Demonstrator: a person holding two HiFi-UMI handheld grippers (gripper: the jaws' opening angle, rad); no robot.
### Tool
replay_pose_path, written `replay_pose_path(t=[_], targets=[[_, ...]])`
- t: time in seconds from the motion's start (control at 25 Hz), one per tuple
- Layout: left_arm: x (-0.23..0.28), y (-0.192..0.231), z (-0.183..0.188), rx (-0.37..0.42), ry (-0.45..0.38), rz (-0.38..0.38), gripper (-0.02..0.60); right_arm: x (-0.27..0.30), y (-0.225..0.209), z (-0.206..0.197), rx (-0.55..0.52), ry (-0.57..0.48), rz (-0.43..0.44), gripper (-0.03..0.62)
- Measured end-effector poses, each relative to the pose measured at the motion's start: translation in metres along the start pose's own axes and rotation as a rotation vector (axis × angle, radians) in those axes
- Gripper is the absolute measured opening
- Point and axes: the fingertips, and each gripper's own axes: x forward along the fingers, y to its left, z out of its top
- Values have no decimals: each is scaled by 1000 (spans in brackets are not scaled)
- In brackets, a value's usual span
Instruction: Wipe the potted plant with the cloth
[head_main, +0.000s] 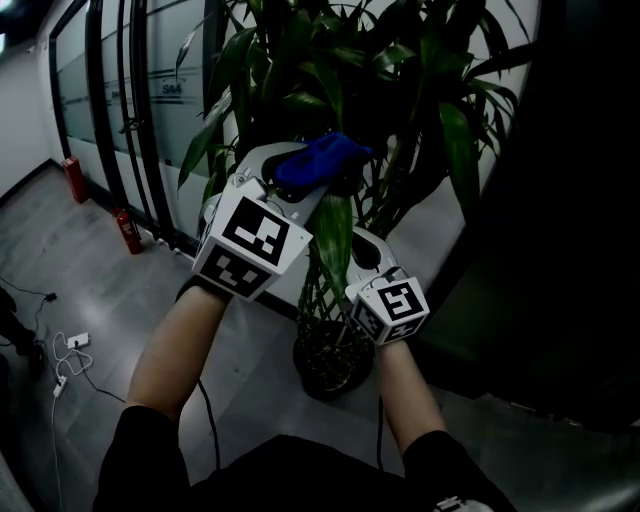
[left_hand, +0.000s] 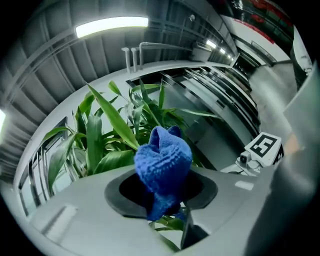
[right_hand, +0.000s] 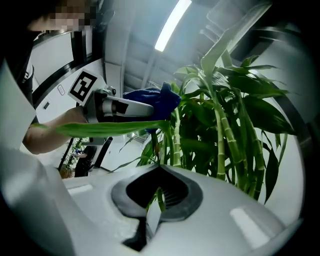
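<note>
The cloth (head_main: 322, 162), blue and bunched, is clamped in the left gripper (head_main: 308, 182), whose jaws are closed on its lower fold so the wad stands up past the tips; it sits high against the potted plant (head_main: 400, 90), at the root end of a long leaf (head_main: 333, 235) that hangs down from just under it towards the person; that leaf's long axis runs from the cloth down between the two marker cubes, so a wipe would likely travel along it, downward and inward; the right gripper (right_hand: 155, 205) is lower and nearer the pot (head_main: 335, 362), its jaws drawn narrow with a thin leaf strip (right_hand: 158, 196) pinched between them, seemingly to steady the foliage; upright jointed stems (right_hand: 220, 135) and crowded leaves stand behind and to the right and could snag the cloth; a red extinguisher (head_main: 128, 232) and floor cables (head_main: 65, 350) lie well apart, left.
</note>
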Motion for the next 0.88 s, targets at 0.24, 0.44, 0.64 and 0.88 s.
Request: replay_pose_path(t=[0.24,0.44,0.64,0.88], targets=[[8,-20,-15,67,61,-63,152,3,-1,7,-33,-24,0,3],[4,-45,-25,122,96,-128,153,-4,5,8,-36,-50,16,3],[-8,-70,-31,175,111,-161,153,-12,17,14,-30,-64,32,3],[-19,-87,-34,168,108,-182,152,-22,29,12,-36,-60,22,3]])
